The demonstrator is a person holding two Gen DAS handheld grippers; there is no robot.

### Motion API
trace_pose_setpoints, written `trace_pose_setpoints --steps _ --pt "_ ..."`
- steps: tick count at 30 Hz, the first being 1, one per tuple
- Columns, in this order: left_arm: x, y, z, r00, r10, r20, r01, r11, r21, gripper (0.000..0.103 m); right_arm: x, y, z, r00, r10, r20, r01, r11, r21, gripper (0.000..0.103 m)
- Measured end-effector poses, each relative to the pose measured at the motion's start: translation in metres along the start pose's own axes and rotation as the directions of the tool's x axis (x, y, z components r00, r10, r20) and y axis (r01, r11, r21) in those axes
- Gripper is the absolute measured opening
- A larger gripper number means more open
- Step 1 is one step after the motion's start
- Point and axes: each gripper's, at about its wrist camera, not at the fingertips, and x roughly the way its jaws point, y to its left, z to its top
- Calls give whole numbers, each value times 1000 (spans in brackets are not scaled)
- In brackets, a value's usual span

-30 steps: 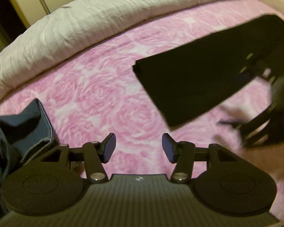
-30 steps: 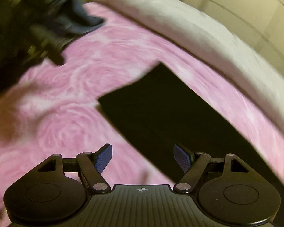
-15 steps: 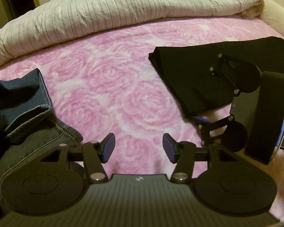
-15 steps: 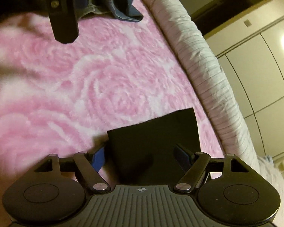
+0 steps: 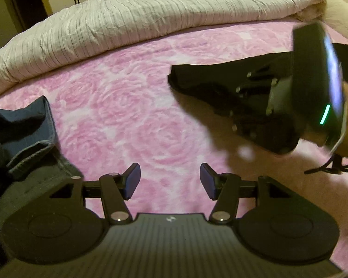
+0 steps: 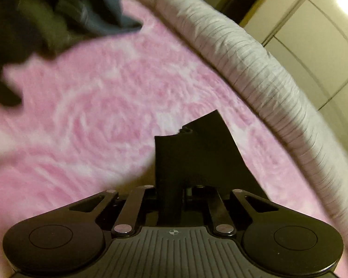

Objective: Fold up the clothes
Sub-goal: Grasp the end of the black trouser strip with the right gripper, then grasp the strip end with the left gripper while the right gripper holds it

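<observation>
While the right gripper (image 6: pixel 174 199) pinches the black garment's (image 5: pixel 211 81) end on the pink bedspread (image 5: pixel 132 115), left gripper (image 5: pixel 169 183) hangs spread, empty — fold unfinished; jeans (image 5: pixel 23 143) lie crumpled, unfolded.

Pink rose-patterned bed (image 5: pixel 132 125): black garment (image 5: pixel 204 81), jeans (image 5: pixel 23 139), rolled duvet (image 5: pixel 150 23).

Our left gripper (image 5: pixel 169 183) sits low at six o'clock of its own camera view, its two blue-padded fingers (image 5: pixel 132 180) spread wide apart with nothing between them. Our right gripper (image 6: pixel 174 192) has its jaws drawn tightly together, pinching a fold of black cloth (image 6: pixel 197 148). From the left camera, it appears blurred at three o'clock.
</observation>
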Motion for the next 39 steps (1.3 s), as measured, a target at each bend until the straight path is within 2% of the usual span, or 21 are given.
trace_pose_setpoints --steps 2,4,6,9,11,13,15,17,18,19,20,22,24,28,30,33,34,35,36,37,39 --pt "2 -20 9 1000 4 -9 -4 1000 17 52 -24 -40 0 996 51 72 -65 977 202 9" --pt "5 -44 22 1000 -13 -14 13 1000 24 52 -51 -83 -8 988 55 142 -102 931 351 8" --pt "13 -78 42 999 -49 -3 49 997 66 52 -86 -138 -27 978 2 208 -107 861 496 8" --pt "26 -134 74 994 -108 15 105 984 142 52 -141 -225 -90 955 -159 250 -64 714 697 8" --pt "35 -172 95 989 -148 24 141 971 192 52 -168 -278 -157 944 -266 196 -7 576 817 8" --pt "44 -209 116 982 -188 32 175 954 242 52 -173 -318 -227 950 -295 106 27 415 909 8" --pt "53 -246 135 973 -228 35 209 935 285 52 -164 -349 -303 961 -275 1 65 228 972 9" --pt "62 -278 146 967 -253 30 232 922 309 52 -154 -368 -363 975 -215 -62 81 81 993 10" --pt "67 -293 150 964 -263 27 241 916 320 52 -150 -374 -386 984 -169 -52 55 12 998 17" --pt "71 -306 152 962 -270 21 249 911 328 53 -150 -378 -401 990 -139 -17 12 -36 999 24" --pt "74 -318 153 961 -276 14 256 906 337 53 -153 -380 -410 991 -132 27 -35 -64 997 30" --pt "84 -342 153 960 -279 -8 263 893 367 53 -162 -380 -421 986 -139 94 -106 -80 991 57" --pt "90 -359 150 961 -275 -30 264 878 399 53 -171 -378 -430 978 -151 147 -165 -118 979 68" --pt "102 -383 154 960 -271 -66 272 857 438 53 -174 -375 -444 973 -146 178 -204 -192 960 69" --pt "107 -390 158 959 -272 -73 276 852 445 53 -173 -376 -442 976 -133 174 -199 -207 958 69" --pt "113 -397 164 958 -274 -85 283 850 444 53 -173 -382 -436 988 -92 127 -144 -210 967 69" --pt "115 -399 166 958 -275 -88 284 849 446 53 -174 -384 -434 991 -78 106 -120 -208 971 62" --pt "117 -400 167 957 -276 -89 286 846 449 53 -175 -386 -431 995 -64 76 -87 -194 977 51" --pt "118 -401 169 956 -279 -90 289 843 453 53 -176 -388 -427 998 -51 37 -45 -165 985 23" --pt "119 -402 170 955 -281 -90 291 841 457 53 -178 -390 -423 999 -39 -3 -3 -136 991 15" --pt "121 -405 173 954 -286 -92 295 835 464 53 -183 -397 -416 1000 -26 -4 2 -97 995 11"
